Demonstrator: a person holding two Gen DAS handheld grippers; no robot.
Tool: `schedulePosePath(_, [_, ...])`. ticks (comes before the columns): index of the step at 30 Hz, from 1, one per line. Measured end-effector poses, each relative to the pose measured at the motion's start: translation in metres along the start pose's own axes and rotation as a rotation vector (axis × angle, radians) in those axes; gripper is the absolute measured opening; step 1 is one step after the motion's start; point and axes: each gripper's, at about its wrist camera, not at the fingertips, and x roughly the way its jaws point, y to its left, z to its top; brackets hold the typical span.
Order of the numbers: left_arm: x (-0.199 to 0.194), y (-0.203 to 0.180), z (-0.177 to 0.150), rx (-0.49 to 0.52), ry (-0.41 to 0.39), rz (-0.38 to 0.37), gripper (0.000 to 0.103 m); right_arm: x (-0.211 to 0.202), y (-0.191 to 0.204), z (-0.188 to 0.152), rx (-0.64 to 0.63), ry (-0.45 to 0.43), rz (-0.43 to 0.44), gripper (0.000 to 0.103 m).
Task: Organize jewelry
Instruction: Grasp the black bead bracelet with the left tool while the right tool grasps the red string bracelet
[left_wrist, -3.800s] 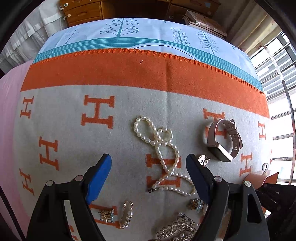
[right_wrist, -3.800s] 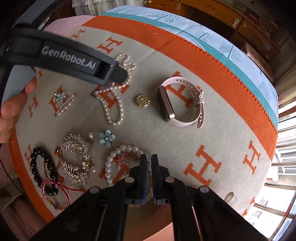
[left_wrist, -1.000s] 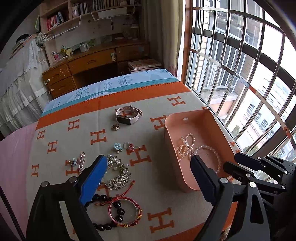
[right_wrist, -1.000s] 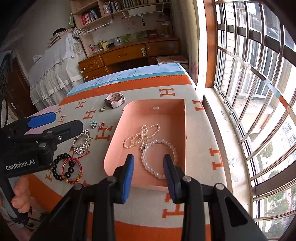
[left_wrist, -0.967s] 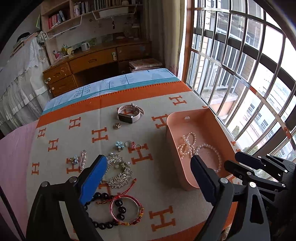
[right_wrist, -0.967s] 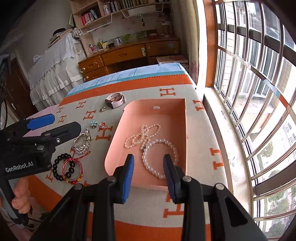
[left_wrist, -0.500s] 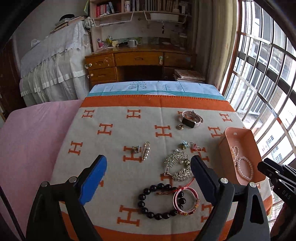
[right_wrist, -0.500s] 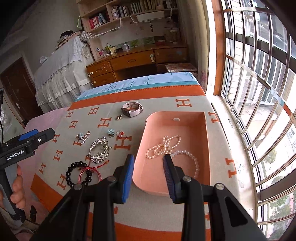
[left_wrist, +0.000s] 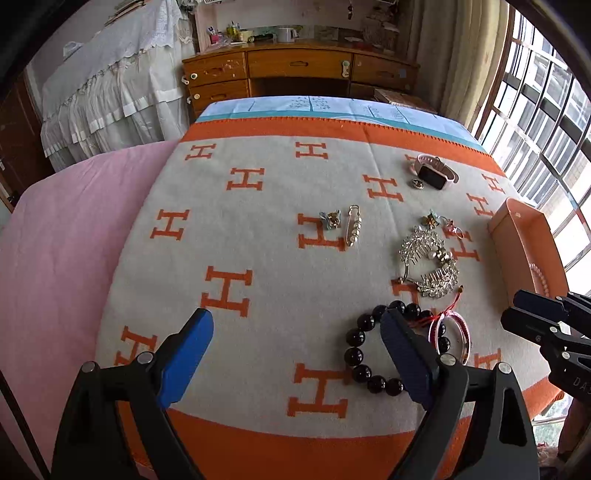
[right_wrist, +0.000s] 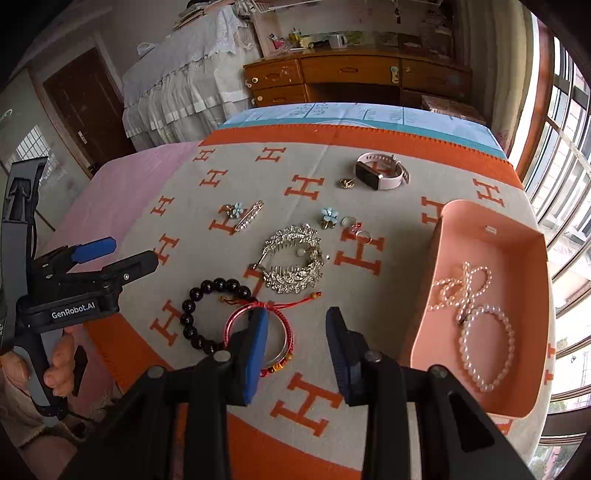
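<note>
Nearest my cameras, my left gripper (left_wrist: 295, 347) hangs above the blanket (left_wrist: 258, 266) with its blue fingers (left_wrist: 186, 354) spread wide and nothing between them; my right gripper (right_wrist: 295, 343) is likewise parted and empty, though less widely. Just beyond the right gripper's left finger lies a red cord bracelet (right_wrist: 286, 332), partly hidden by that finger, touching a black bead bracelet (right_wrist: 199, 314) on its left. To the right, a peach tray (right_wrist: 421, 295) sits on the blanket near the window side; inside it rest a round pearl bracelet (right_wrist: 484, 347) and, just behind and touching it, a looped pearl necklace (right_wrist: 461, 284). Past the bracelets, a silver rhinestone hair comb (right_wrist: 291, 258) lies at mid-blanket. Farther on are a blue flower clip (right_wrist: 328, 216) and, beside it, small rings (right_wrist: 354, 227) with a pink stone. To the left of these, a second flower piece (right_wrist: 234, 210) lies touching a pearl-set pin (right_wrist: 251, 218). Farther still, a small gold charm (right_wrist: 347, 182) rests just beside a pink-strapped watch (right_wrist: 380, 171) lying on its side. Beyond the blanket's orange border (right_wrist: 351, 134) stand a wooden desk (right_wrist: 351, 81) and a white-draped bed (right_wrist: 184, 88).
</note>
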Motion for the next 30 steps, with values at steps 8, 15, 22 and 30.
schedulePosePath(8, [0.032,-0.015,-0.010,0.050,0.084,-0.030,0.091,0.034,0.000,-0.002,-0.029,0.079,0.003,0.033])
schedulePosePath(15, [0.040,-0.026,-0.011,0.081,0.093,-0.028,0.091,0.052,0.017,-0.005,-0.140,0.099,-0.029,0.032])
schedulePosePath(22, [0.050,-0.030,-0.010,0.082,0.123,-0.012,0.090,0.057,0.030,-0.011,-0.249,0.060,-0.101,0.010])
schedulePosePath(30, [0.058,-0.028,-0.015,0.069,0.148,-0.031,0.089,0.041,0.019,-0.008,-0.181,-0.005,-0.102,0.006])
